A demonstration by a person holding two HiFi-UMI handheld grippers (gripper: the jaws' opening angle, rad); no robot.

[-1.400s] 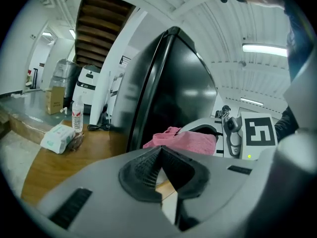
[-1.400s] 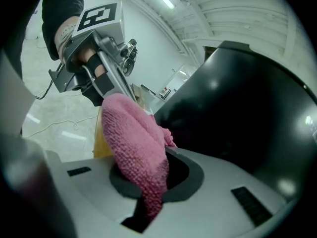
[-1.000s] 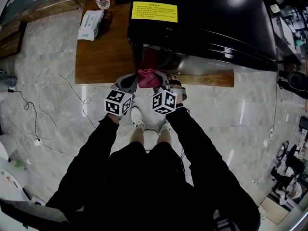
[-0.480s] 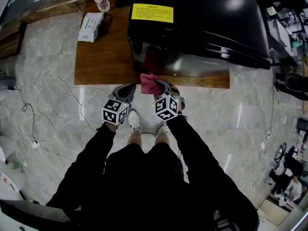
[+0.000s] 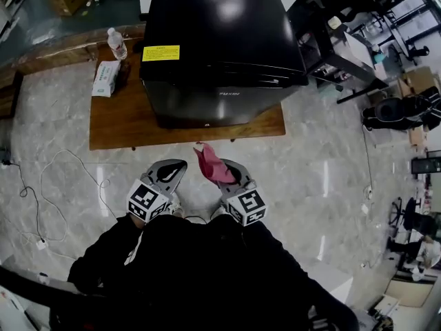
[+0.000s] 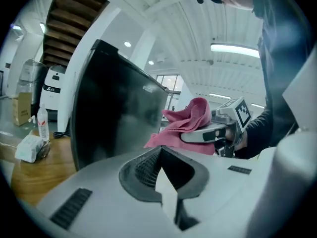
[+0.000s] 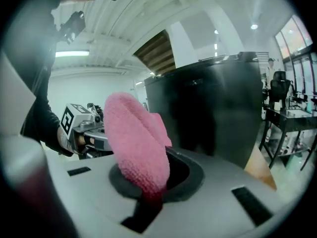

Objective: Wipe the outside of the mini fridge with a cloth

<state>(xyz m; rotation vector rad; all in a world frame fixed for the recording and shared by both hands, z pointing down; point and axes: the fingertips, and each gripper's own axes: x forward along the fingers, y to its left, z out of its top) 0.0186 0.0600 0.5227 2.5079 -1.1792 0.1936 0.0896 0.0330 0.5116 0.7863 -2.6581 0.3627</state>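
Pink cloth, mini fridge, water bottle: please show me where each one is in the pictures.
pink cloth (image 5: 212,165): head view, on the middle of the bunched fabric.
mini fridge (image 5: 220,26): head view, on its black top.
water bottle (image 5: 116,44): head view, on its clear body.

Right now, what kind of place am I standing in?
Probably an office or workshop, not a home: loose cables on the stone floor, office chairs and desks at the right, a mini fridge on a low wooden table.
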